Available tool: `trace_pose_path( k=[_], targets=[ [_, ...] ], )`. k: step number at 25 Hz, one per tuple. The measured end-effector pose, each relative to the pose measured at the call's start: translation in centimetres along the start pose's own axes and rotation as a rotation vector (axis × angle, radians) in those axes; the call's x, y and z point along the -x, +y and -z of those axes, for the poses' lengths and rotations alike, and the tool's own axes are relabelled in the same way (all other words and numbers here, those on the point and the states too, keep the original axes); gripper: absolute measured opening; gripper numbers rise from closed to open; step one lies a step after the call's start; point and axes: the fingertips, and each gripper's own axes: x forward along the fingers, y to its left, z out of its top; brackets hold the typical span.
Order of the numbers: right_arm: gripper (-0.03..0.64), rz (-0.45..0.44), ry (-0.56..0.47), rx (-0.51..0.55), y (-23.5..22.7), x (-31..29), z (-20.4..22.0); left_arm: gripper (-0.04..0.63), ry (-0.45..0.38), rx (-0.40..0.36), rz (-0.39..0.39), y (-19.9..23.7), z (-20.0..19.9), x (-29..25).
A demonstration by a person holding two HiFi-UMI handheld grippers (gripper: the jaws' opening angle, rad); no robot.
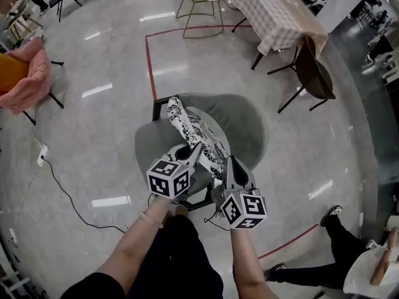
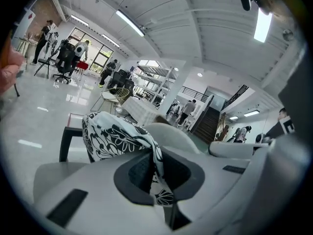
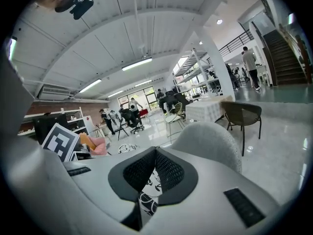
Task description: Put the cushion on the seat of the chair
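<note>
1. Left gripper (image 2: pixel 154 171): jaws pinched narrow on a fold of the black-and-white patterned cushion (image 1: pixel 194 131)
2. Right gripper (image 3: pixel 155 174): jaws likewise clamped on the cushion's near edge
3. Cushion hangs on edge between both grippers, over the grey chair (image 1: pixel 249 132); whether it touches the seat cannot be told
</note>
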Motion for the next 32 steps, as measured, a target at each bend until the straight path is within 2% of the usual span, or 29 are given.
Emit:
trace_pose_path(
  k=[9, 16, 32],
  targets=[
    [-0.005, -0.01, 0.075, -0.023, 1.2, -1.8, 4.8, 0.029, 0.163, 0.029, -0.107, 6.6, 8.9, 0.9],
    [-0.005, -0.017, 0.122, -0.024, 3.0, -2.5, 8.2, 0.029, 0.178, 0.085, -0.144, 9.6, 11.7, 3.1],
    [-0.005, -0.072, 0.183, -0.027, 8.7, -5.2, 14.6, 0.029, 0.224, 0.154, -0.244, 17.2, 18.4, 8.3]
  ],
)
